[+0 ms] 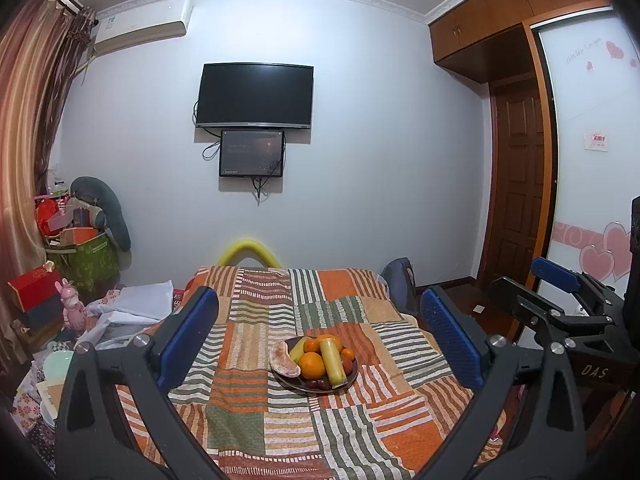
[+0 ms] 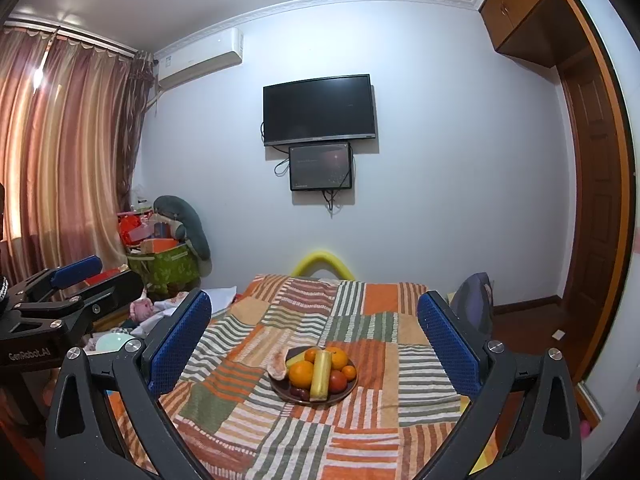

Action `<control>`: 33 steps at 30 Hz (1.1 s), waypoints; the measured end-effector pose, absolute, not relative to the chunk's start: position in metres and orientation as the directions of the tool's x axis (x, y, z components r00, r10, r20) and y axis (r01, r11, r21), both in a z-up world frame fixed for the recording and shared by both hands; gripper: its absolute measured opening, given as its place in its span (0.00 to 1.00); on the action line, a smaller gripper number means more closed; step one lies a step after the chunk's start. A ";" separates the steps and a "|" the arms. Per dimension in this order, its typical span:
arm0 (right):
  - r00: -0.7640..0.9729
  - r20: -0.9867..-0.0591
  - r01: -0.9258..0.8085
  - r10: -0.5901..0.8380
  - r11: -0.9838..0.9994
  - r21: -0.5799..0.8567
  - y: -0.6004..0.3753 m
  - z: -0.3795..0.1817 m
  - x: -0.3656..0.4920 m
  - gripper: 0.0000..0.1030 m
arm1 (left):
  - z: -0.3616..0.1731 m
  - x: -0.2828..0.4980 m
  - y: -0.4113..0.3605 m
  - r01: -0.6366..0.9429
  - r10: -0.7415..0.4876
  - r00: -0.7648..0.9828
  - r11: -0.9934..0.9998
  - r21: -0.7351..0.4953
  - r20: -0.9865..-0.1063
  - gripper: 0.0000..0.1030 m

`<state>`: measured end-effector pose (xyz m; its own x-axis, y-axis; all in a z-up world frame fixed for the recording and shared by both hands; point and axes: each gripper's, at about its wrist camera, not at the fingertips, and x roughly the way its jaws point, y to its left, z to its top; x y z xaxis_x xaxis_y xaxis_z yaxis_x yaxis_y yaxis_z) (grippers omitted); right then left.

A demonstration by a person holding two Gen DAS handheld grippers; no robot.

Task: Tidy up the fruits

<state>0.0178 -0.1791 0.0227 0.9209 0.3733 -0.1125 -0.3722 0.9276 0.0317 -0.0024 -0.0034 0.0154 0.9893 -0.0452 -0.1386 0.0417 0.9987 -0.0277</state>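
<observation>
A dark plate (image 1: pixel 288 383) piled with fruit sits on a striped patchwork cloth (image 1: pixel 256 420). On it lie a large orange (image 1: pixel 312 365), a yellow cylinder-shaped fruit (image 1: pixel 334 362), a banana (image 1: pixel 299 349), a pink pomelo slice (image 1: pixel 283 359), smaller oranges and dark red fruits. The plate also shows in the right wrist view (image 2: pixel 348 392). My left gripper (image 1: pixel 320 332) is open and empty, held above and short of the plate. My right gripper (image 2: pixel 314 340) is open and empty, likewise short of the plate. The right gripper also shows at the left wrist view's right edge (image 1: pixel 560 292).
The cloth covers a table (image 2: pixel 360 440) that runs toward a white wall with a TV (image 1: pixel 256 96). Cluttered boxes, bags and a pink toy (image 1: pixel 74 308) lie at the left. A wooden door (image 1: pixel 516 184) and wardrobe stand at the right.
</observation>
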 end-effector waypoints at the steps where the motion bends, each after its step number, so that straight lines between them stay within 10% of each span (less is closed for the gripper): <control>1: 0.920 -0.113 -0.374 0.375 0.927 0.033 -0.179 0.023 0.018 1.00 | 0.015 -0.002 -0.003 0.040 -0.044 0.989 0.999 -0.030 -0.141 1.00; 33: 0.920 -0.115 -0.374 0.375 0.927 0.027 -0.178 0.027 0.014 1.00 | 0.013 0.002 -0.002 0.044 -0.049 0.987 0.999 -0.032 -0.151 1.00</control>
<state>0.0136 -0.1775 0.0269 0.9198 0.3749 -0.1153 -0.3745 0.9269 0.0266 0.0025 -0.0022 0.0128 0.9873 -0.0486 -0.1510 0.0442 0.9985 -0.0320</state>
